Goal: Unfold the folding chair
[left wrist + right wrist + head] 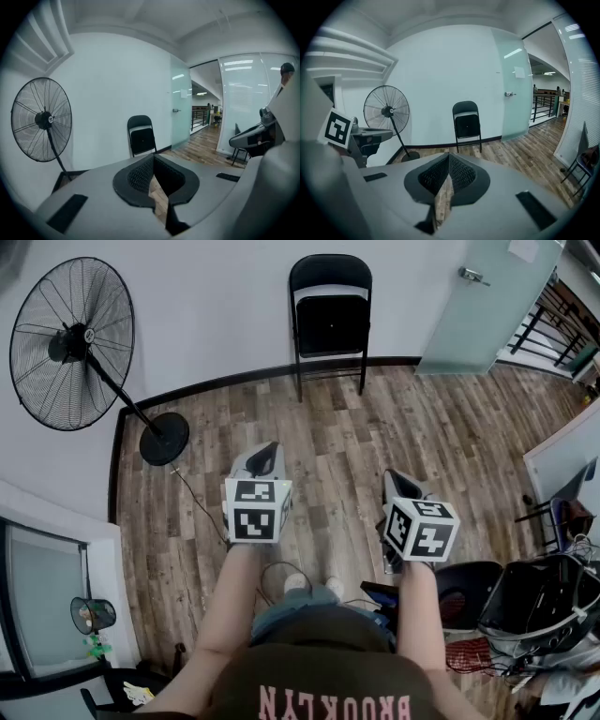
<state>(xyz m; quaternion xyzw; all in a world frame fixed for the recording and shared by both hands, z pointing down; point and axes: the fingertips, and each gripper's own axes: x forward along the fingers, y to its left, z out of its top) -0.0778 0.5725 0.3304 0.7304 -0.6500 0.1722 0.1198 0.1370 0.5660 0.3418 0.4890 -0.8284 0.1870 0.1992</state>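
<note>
A black folding chair (pixel 330 320) leans folded against the far white wall, its legs on the wood floor. It also shows in the left gripper view as the chair (pixel 142 136) and in the right gripper view as the chair (pixel 467 125), well ahead of both tools. My left gripper (pixel 265 457) and right gripper (pixel 401 486) are held side by side over the floor, far short of the chair. Both are shut with nothing between the jaws, seen at the left gripper (pixel 153 158) and the right gripper (pixel 448 158).
A large black pedestal fan (pixel 73 345) stands at the left by the wall, its cable trailing over the floor. A frosted glass door (pixel 487 301) is right of the chair. Dark office chairs and clutter (pixel 534 601) sit at the right, close to me.
</note>
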